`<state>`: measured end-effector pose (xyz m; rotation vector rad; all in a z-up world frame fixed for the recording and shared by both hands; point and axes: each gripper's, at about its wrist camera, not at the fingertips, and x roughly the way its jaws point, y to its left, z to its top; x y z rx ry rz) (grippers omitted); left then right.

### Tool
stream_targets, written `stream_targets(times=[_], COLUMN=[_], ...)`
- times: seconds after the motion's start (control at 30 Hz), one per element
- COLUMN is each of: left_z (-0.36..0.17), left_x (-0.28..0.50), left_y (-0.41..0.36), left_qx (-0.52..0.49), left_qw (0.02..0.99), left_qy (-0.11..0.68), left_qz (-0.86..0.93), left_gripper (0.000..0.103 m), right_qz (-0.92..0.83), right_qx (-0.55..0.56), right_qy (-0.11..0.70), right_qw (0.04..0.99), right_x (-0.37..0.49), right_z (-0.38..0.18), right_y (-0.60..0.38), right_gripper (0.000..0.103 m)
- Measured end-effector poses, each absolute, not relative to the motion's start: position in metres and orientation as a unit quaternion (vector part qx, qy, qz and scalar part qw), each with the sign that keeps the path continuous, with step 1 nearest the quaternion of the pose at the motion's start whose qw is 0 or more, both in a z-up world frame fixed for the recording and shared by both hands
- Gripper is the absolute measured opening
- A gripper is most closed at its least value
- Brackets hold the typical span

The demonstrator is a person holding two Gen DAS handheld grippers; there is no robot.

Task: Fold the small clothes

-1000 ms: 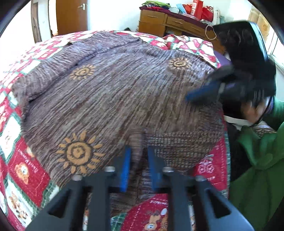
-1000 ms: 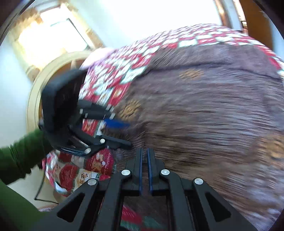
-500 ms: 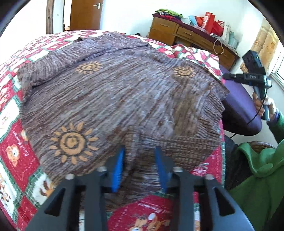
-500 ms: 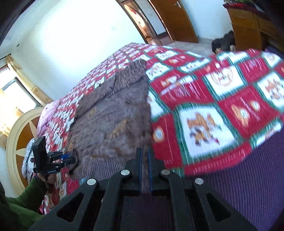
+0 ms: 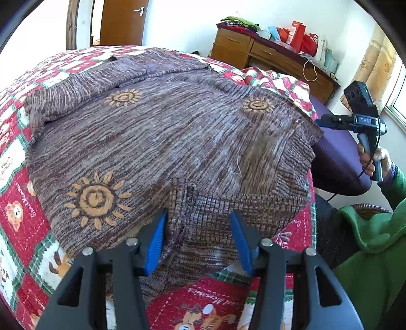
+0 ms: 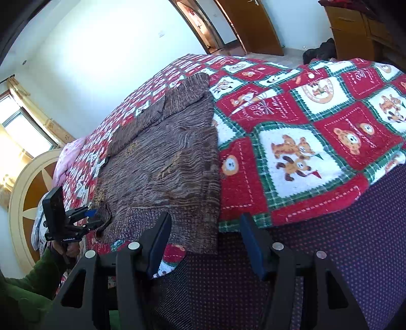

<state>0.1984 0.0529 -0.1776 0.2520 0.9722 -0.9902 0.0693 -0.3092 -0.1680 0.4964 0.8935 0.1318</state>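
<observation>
A brown striped knit sweater (image 5: 162, 132) with orange sun motifs lies spread flat on a red, white and green patchwork bedspread (image 5: 20, 215); it also shows in the right wrist view (image 6: 167, 162). My left gripper (image 5: 198, 241) is open, its blue pads on either side of the ribbed hem at the near edge, holding nothing. My right gripper (image 6: 205, 243) is open and empty, off the sweater's near right corner, above a purple dotted sheet (image 6: 317, 259). It also shows in the left wrist view (image 5: 319, 123), beside the sweater's right edge.
A wooden dresser (image 5: 266, 55) piled with clothes and bags stands at the back. A door (image 5: 121, 22) is behind the bed. A round wooden headboard (image 6: 28, 193) and a pink pillow (image 6: 68, 157) are at the left. My green sleeve (image 5: 375, 228) is at the right.
Both grippers have opened: the left let go of the hem it pinched, and the right opened and drew away from the sweater to the bed's right side.
</observation>
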Motion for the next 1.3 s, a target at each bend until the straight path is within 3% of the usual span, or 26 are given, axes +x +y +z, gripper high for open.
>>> stream_targets(times=[0.23,0.27,0.3,0.33,0.37,0.5,0.87,1.0,1.2,1.3], left_z=[-0.179,-0.18,-0.18,-0.18,-0.181,-0.181,-0.147,-0.138,-0.151,-0.157], left_x=[0.21,0.211,0.21,0.209,0.208,0.21,0.219,0.235,0.241,0.235], left_y=[0.067,0.068,0.068,0.067,0.067,0.078,0.103,0.115,0.115,0.11], left_qx=[0.045,0.037,0.039,0.047,0.057,0.023,-0.041,-0.059,-0.055,-0.052], left_qw=[0.747,0.748,0.753,0.762,0.771,0.775,0.823,0.841,0.812,0.794], left_qy=[0.473,0.474,0.474,0.471,0.47,0.479,0.438,0.423,0.462,0.476], left_qz=[-0.465,-0.462,-0.455,-0.441,-0.426,-0.412,-0.36,-0.332,-0.352,-0.375], left_gripper=[0.053,0.051,0.046,0.031,0.014,0.01,0.006,0.006,0.006,0.015], right_qz=[0.074,0.073,0.071,0.06,0.055,0.064,0.147,0.151,0.152,0.151], right_qx=[0.198,0.191,0.182,0.162,0.156,0.203,0.31,0.302,0.283,0.284], right_qy=[0.445,0.45,0.454,0.463,0.464,0.462,0.401,0.392,0.407,0.411], right_qw=[0.87,0.869,0.869,0.869,0.87,0.861,0.849,0.856,0.855,0.853], right_x=[0.082,0.083,0.083,0.085,0.084,0.083,0.119,0.155,0.177,0.173], right_z=[-0.172,-0.172,-0.173,-0.174,-0.174,-0.176,-0.136,-0.125,-0.129,-0.136], right_y=[-0.289,-0.287,-0.285,-0.283,-0.283,-0.297,-0.315,-0.317,-0.313,-0.312], right_gripper=[0.056,0.053,0.036,0.019,0.015,0.006,0.005,0.005,0.005,0.005])
